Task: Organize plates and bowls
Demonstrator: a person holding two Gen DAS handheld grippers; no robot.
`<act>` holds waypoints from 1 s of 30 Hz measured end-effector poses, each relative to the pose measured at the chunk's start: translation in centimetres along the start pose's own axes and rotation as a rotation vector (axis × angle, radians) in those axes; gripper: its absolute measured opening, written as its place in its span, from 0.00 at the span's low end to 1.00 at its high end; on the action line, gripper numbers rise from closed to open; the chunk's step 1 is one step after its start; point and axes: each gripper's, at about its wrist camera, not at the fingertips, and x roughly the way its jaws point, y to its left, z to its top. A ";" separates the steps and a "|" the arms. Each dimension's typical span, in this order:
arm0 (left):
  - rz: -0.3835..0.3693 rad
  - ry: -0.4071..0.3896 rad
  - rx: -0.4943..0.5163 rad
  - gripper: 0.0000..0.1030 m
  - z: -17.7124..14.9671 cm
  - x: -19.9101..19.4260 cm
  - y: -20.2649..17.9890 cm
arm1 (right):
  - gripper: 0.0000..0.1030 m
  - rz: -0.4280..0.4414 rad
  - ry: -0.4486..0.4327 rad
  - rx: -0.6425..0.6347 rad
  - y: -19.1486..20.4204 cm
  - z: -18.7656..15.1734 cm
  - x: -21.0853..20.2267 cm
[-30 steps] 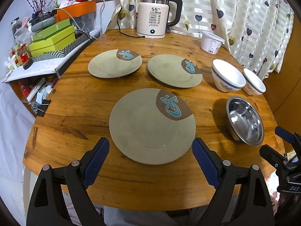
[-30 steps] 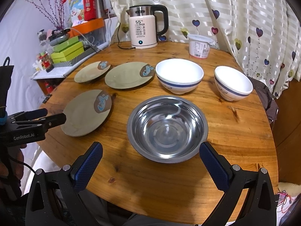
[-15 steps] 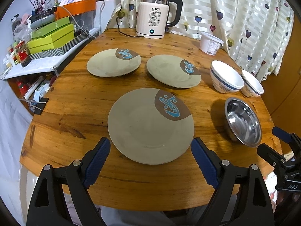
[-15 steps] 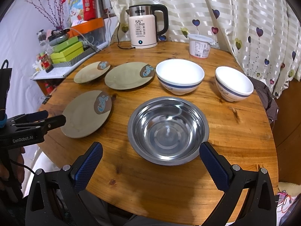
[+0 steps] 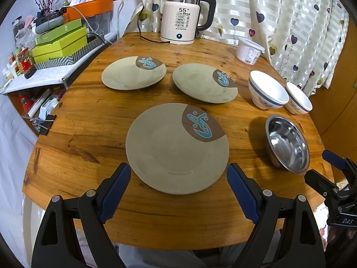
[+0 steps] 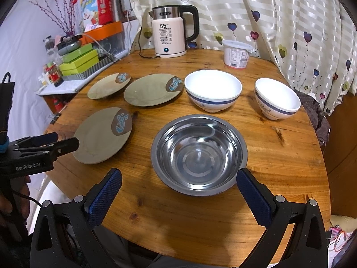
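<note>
Three grey-green plates with a brown and blue patch lie on the round wooden table [image 5: 93, 120]. The near plate [image 5: 176, 149] lies just ahead of my open left gripper [image 5: 178, 176], whose blue pads flank its front rim without touching. Behind it lie the back left plate [image 5: 131, 73] and the back right plate [image 5: 203, 83]. A steel bowl [image 6: 198, 154] sits straight ahead of my open right gripper [image 6: 178, 178]. Farther back stand a large white bowl [image 6: 213, 89] and a smaller white bowl [image 6: 276, 98], both with a blue band.
A white electric kettle [image 5: 181, 20] with its cord and a white lidded tub [image 5: 248, 50] stand at the table's far edge by the curtain. A cluttered shelf with green boxes [image 5: 58, 42] borders the left side. The other gripper [image 5: 334, 185] shows at right.
Both grippers have drawn back slightly toward the table's near edge. The plates and bowls have not moved, and both grippers remain open.
</note>
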 end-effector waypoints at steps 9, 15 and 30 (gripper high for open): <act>0.001 0.001 0.001 0.86 0.0 0.0 -0.1 | 1.00 0.002 0.002 0.000 0.1 0.1 0.1; 0.000 0.002 -0.002 0.86 -0.1 0.1 -0.1 | 1.00 0.002 0.002 0.000 0.0 0.1 0.1; 0.001 0.003 -0.002 0.86 -0.1 0.1 -0.1 | 1.00 0.002 0.003 0.000 0.1 0.2 0.2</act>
